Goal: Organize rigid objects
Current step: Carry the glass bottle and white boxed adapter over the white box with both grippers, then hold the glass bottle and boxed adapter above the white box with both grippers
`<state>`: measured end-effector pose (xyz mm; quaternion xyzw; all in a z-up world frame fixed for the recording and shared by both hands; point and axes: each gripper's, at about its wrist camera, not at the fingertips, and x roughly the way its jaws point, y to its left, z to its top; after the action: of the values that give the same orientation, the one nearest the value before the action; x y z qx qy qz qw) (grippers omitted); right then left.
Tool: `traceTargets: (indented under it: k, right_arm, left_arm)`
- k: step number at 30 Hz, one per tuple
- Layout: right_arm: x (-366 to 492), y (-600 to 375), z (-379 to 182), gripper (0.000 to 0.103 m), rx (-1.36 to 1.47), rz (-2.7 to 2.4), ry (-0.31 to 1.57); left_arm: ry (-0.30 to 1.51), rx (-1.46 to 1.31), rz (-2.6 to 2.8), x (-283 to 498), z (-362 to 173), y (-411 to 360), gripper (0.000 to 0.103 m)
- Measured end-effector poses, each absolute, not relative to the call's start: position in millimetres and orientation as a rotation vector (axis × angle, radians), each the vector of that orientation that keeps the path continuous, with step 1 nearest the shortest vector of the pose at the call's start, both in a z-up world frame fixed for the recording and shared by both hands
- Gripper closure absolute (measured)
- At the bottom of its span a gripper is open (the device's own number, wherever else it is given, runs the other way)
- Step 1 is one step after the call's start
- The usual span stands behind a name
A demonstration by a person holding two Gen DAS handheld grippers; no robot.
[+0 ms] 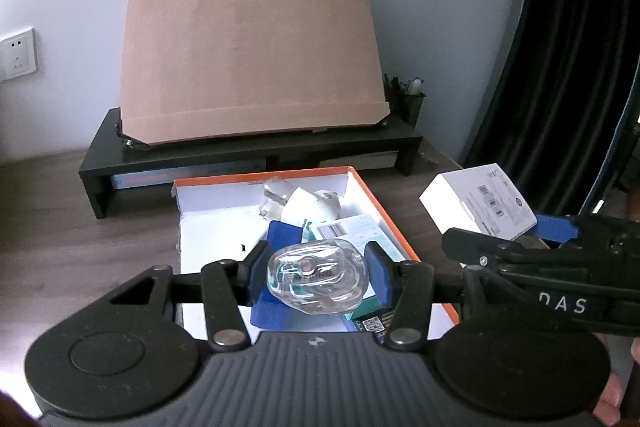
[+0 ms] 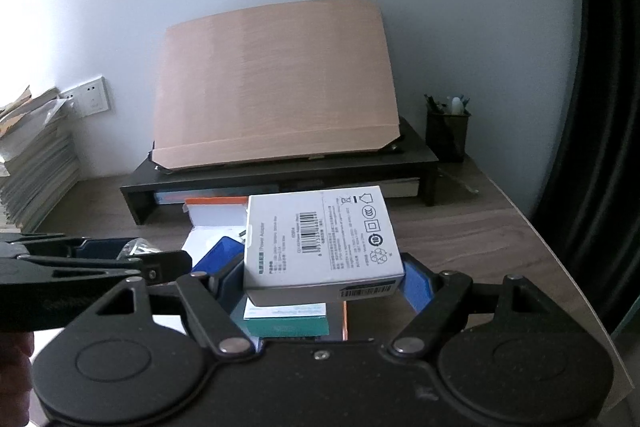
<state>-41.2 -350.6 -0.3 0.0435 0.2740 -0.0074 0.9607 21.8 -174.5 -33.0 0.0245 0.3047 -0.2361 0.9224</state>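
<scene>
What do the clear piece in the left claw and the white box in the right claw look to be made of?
Clear piece: glossy transparent plastic or glass; the box contents show through it and it carries bright highlights. Which of the two, the look leaves open.
White box: matte printed cardboard, probably; sharp folded edges, barcodes and recycling marks.
</scene>
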Motion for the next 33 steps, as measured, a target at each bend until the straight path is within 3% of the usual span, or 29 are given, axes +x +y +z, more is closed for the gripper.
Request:
traceTargets:
  k: [33]
  right_arm:
    - [-31.7,-349.8,-2.0,0.01,0.08,0.042,0.577]
  left_arm:
    - [0.647,0.049,-0.446,20.2,-38.2,-170.7,0.052]
